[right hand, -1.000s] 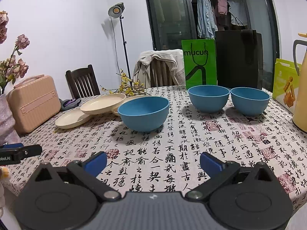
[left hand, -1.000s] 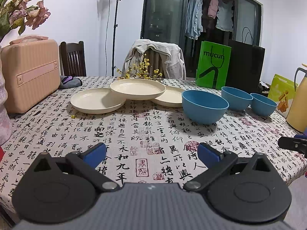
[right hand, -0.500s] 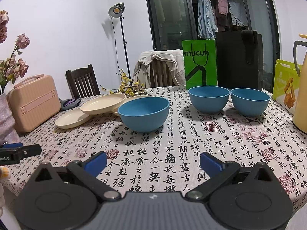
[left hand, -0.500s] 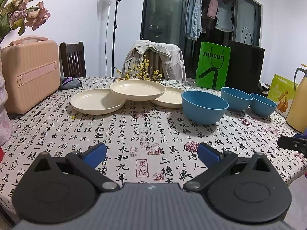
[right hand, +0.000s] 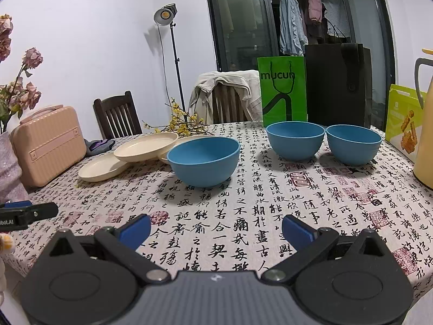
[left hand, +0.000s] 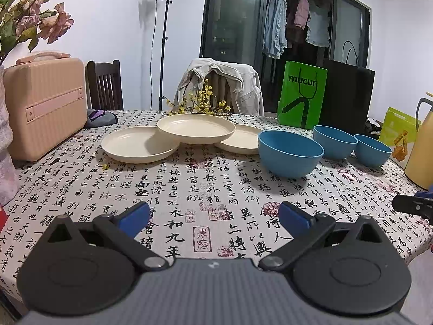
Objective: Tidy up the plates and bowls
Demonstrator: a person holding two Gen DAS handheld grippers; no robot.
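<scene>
A table covered by a white tablecloth (left hand: 189, 189) printed with black Chinese calligraphy and red seals fills the middle of both wrist views. At the bottom of the left wrist view the left gripper (left hand: 213, 216) hangs just above the near table edge, its blue-padded fingers spread wide with nothing between them. At the bottom of the right wrist view the right gripper (right hand: 215, 228) is likewise spread wide and empty; its tip also shows at the right edge of the left view.

At the left edge sits a pink hard-shell case (left hand: 44, 105), with dried pink flowers (left hand: 35, 13) in the upper left corner. Toward the upper right stand a black paper bag (left hand: 347, 97) and a green shopping bag (left hand: 301, 97) marked "mucun". A yellow jug (left hand: 422, 151) stands at the right edge.

Three cream plates lie in the centre of the left view: the middle plate (left hand: 196, 128) rests tilted on the rims of the left plate (left hand: 135, 145) and the right plate (left hand: 240, 142). Right of them, three blue bowls stand upright in a row receding to the right: the nearest bowl (left hand: 291, 154), a second bowl (left hand: 334, 142), and the farthest bowl (left hand: 372, 150). The second and farthest bowls stand just beside each other.
</scene>
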